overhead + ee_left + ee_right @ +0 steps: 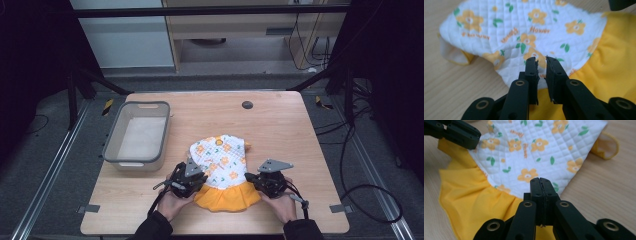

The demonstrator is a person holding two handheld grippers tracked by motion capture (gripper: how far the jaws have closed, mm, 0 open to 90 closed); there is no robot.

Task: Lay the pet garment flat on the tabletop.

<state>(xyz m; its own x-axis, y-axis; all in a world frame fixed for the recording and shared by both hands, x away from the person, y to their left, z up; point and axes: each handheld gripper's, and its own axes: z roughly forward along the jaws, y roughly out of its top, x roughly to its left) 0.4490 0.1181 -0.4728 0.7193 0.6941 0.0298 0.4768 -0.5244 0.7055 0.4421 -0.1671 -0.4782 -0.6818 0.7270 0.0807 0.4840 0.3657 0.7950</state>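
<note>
dress (223, 170) flat mid-table, grippers at both waist edges.

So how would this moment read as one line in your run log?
dress: flat on table | left hand-held gripper: slightly open at waist seam | right hand-held gripper: shut at dress edge | basket: left

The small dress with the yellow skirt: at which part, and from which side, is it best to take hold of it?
Probably at the waist seam, one gripper on each side edge, from the near side. The dress lies flat, skirt toward the person. The right gripper looks shut there; the left gripper is slightly open.
</note>
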